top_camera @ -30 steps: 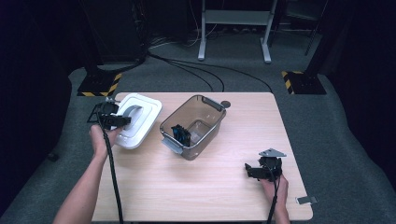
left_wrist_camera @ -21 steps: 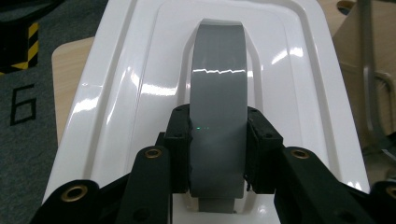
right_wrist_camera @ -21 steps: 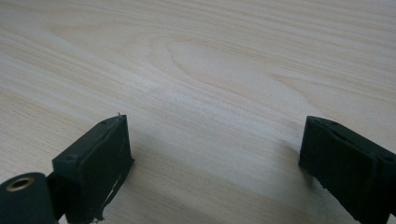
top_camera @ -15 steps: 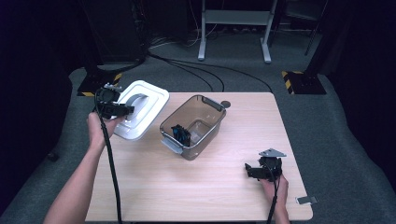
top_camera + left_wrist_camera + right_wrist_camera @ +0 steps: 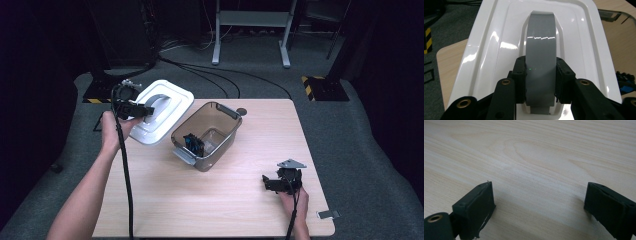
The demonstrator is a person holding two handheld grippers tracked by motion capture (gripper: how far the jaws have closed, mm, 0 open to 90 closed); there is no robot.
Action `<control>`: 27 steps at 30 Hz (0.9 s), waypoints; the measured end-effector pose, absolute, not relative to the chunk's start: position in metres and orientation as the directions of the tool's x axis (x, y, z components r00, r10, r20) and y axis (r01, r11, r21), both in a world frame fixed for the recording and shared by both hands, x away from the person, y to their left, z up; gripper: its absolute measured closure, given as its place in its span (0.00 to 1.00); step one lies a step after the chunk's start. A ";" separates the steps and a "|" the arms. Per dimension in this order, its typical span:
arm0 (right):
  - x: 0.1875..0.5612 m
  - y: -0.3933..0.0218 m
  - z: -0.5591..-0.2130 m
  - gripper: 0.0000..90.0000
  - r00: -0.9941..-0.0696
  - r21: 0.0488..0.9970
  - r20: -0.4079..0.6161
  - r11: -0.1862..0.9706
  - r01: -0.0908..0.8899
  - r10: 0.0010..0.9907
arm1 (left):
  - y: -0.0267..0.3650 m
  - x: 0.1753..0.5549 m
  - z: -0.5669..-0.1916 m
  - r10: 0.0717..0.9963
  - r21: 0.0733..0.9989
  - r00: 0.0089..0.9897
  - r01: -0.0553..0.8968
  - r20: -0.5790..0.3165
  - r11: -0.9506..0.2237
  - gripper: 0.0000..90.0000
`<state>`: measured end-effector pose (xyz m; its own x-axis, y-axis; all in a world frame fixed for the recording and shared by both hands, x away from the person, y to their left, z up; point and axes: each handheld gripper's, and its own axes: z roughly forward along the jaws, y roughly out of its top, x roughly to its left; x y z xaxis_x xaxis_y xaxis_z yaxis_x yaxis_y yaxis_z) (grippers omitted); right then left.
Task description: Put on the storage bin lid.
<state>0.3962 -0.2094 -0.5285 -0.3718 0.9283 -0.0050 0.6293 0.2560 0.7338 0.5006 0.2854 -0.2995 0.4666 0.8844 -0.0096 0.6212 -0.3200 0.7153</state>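
We saw the left gripper (image 5: 540,75) clenched on the grey handle (image 5: 540,50) of the white lid (image 5: 486,55), one jaw pressed against each side of the band. In the high view, the left gripper (image 5: 131,107) held that white lid (image 5: 167,107) tilted and lifted, over the far left corner of the tabletop (image 5: 240,205) and just to the left of the brown bin (image 5: 207,132). The lid's near edge lay close beside the bin's rim; we could not tell whether the two touched.

The right gripper (image 5: 539,205) had its jaws released and spread wide, with nothing but bare wood grain between them. From above, the right gripper (image 5: 282,181) sat low on the tabletop, well to the right of the bin and nearer to us than it, with the hand (image 5: 295,202) behind it.

The left gripper view gave us the grip itself: the jaw pads flat on the handle, the glossy recessed panel of the lid around it, and a sliver of the bin's dark rim (image 5: 616,15) at the upper right. The high view gave us what that close view lacked: the bin stood open, and a small black and blue object (image 5: 192,144) stood inside it against the near left wall. The right gripper view added the gap between its own jaws, which was hard to judge from above.
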 end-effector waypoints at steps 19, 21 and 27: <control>0.396 -0.209 -0.528 0.09 -0.369 0.735 -0.003 0.252 0.630 0.929 | 0.231 0.506 -0.282 0.835 0.686 0.551 0.610 -0.006 -0.397 0.74; 0.396 -0.209 -0.528 0.09 -0.369 0.735 -0.003 0.252 0.630 0.929 | 0.225 0.507 -0.282 0.829 0.679 0.559 0.610 -0.002 -0.409 0.74; 0.396 -0.209 -0.528 0.09 -0.368 0.736 -0.005 0.252 0.629 0.930 | 0.209 0.510 -0.286 0.817 0.665 0.577 0.616 -0.017 -0.421 0.74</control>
<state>0.3962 -0.2093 -0.5284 -0.3681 0.9298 -0.0045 0.6285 0.2524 0.7357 0.5096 0.2087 -0.2858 0.5768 0.8167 -0.0168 0.6161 -0.4215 0.6654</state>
